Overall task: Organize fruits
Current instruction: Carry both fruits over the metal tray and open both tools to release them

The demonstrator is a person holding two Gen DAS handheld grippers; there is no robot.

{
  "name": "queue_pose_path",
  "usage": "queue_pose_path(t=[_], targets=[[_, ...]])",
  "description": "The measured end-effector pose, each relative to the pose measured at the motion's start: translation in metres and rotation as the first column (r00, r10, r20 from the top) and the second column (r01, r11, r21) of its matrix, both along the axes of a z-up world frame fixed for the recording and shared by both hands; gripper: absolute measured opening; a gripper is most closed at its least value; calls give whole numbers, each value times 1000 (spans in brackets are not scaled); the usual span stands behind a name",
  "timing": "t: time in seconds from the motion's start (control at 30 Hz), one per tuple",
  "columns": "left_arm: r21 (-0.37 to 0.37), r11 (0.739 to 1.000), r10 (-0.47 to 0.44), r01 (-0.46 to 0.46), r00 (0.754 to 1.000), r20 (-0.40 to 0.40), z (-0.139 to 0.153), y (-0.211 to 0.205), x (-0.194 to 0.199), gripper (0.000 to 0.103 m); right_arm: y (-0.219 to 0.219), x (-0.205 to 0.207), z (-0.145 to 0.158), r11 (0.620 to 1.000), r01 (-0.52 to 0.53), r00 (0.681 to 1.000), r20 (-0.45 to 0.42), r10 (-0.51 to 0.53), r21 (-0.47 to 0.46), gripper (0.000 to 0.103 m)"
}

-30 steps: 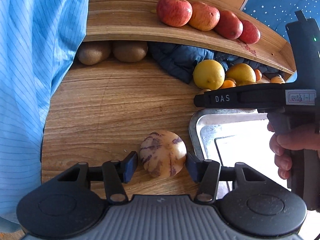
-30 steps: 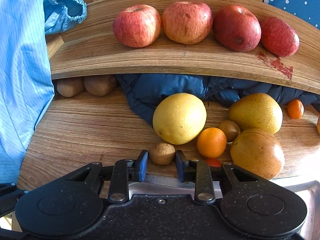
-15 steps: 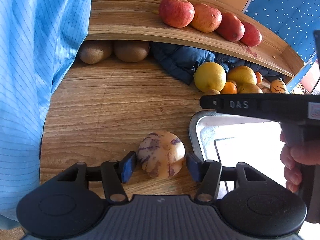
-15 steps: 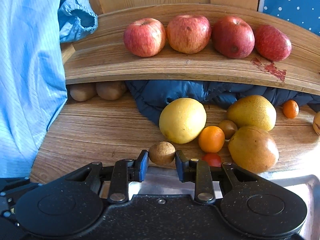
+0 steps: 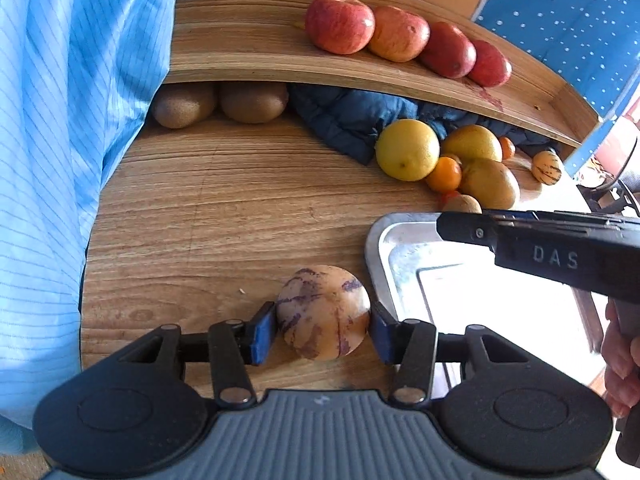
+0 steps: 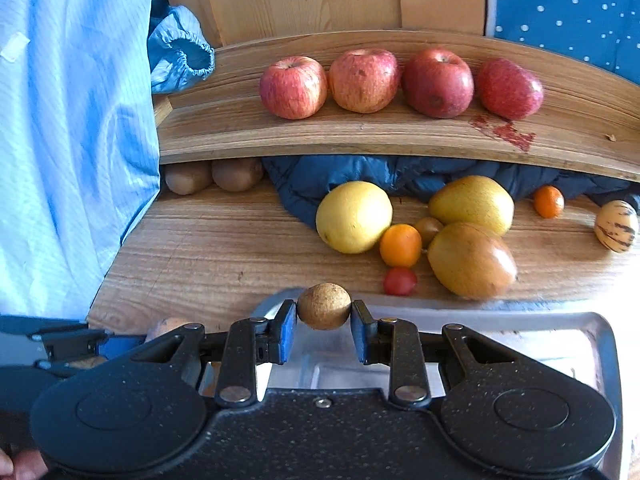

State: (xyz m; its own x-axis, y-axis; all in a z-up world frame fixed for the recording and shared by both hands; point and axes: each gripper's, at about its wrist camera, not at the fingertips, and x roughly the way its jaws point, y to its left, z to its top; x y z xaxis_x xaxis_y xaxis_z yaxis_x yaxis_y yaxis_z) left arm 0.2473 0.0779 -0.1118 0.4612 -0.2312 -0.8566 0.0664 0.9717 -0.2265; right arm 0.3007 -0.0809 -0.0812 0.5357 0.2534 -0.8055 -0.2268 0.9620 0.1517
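Left tongs (image 5: 322,334) sat at bottom centre of the left wrist view, blue pads either side of a round cream fruit with purple streaks (image 5: 323,312) on the wooden worktop (image 5: 224,208). Both pads looked touching or nearly so; whether it was truly pinched, cannot tell. Right tongs (image 6: 323,330) at lower centre of the right wrist view pinched a small rough brown round fruit (image 6: 323,306), held over the near-left corner of a shiny metal tray (image 6: 600,328). Tray interior was overexposed, so its contents could not be read.

Progress, judged from layout: four red apples (image 6: 400,82) were lined up on the raised wooden shelf (image 6: 400,136) across the upper frame, so that group looked sorted. Two brown kiwis (image 6: 214,176) sat side by side under the shelf at mid left, probably also grouped. Left unsorted, right of centre: a large yellow citrus (image 6: 354,216), two yellow-brown pears (image 6: 472,236), a small orange (image 6: 400,245), a brown fruit half hidden behind it, a red cherry tomato (image 6: 400,281), another small orange (image 6: 549,201) farther right, and a second striped cream fruit (image 6: 616,226) at the right edge. A dark blue cloth (image 6: 360,176) lay under the shelf, behind the pile. Roughly a third done; the mixed pile and both held fruits remained to place.
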Motion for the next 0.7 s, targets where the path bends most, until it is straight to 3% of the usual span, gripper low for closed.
queue_pose_path(t=[0.37,0.7], targets=[[-8,995,-94,95,995,35,19,-21,-2,53,-27,-34,3,997,69,998,-7,-69,-24,31],[-9,971,-237,238,971,22,17,-56,6,53,-33,-64,-9,996,-28,997,-76,22,-83,31]])
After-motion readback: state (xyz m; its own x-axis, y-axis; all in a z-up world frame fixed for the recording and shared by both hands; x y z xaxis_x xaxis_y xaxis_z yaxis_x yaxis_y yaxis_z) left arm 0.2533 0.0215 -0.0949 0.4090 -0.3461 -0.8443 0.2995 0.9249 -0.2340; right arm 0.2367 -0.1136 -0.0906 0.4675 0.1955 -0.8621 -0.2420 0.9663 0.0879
